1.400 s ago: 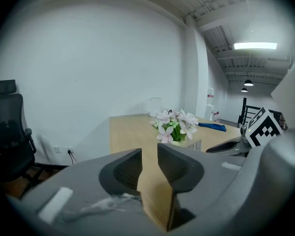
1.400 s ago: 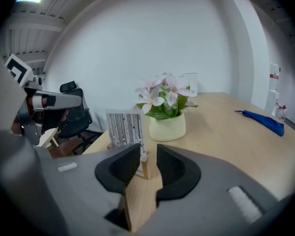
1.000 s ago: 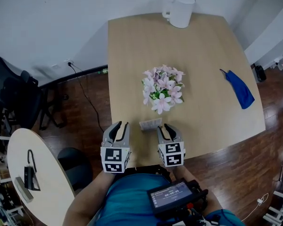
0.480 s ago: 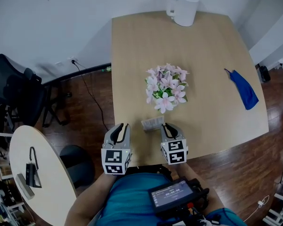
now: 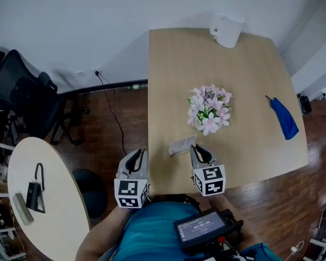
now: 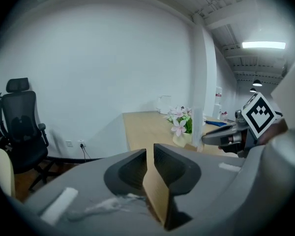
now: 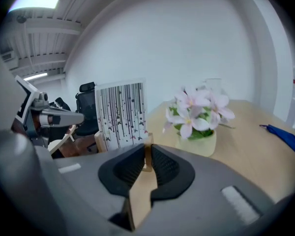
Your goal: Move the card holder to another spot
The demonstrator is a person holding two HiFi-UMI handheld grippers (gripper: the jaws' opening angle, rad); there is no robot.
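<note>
Right gripper (image 7: 147,150) fingers had just been closing, now narrow, pinching the wooden base end of the card holder (image 5: 182,144), lower centre, near the counter (image 5: 174,69) front edge. Left gripper (image 6: 150,150) fingers also closing, slim gap, holding nothing.

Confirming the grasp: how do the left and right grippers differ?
The right gripper, jaws just closing, pinches the card holder by its base; the left gripper, also just closing, holds nothing, jaws slightly apart. The right gripper is over the table; the left gripper by its left edge. Both point forward.

Base of card holder (image 7: 120,113) partly behind right claw (image 7: 147,148)
</note>
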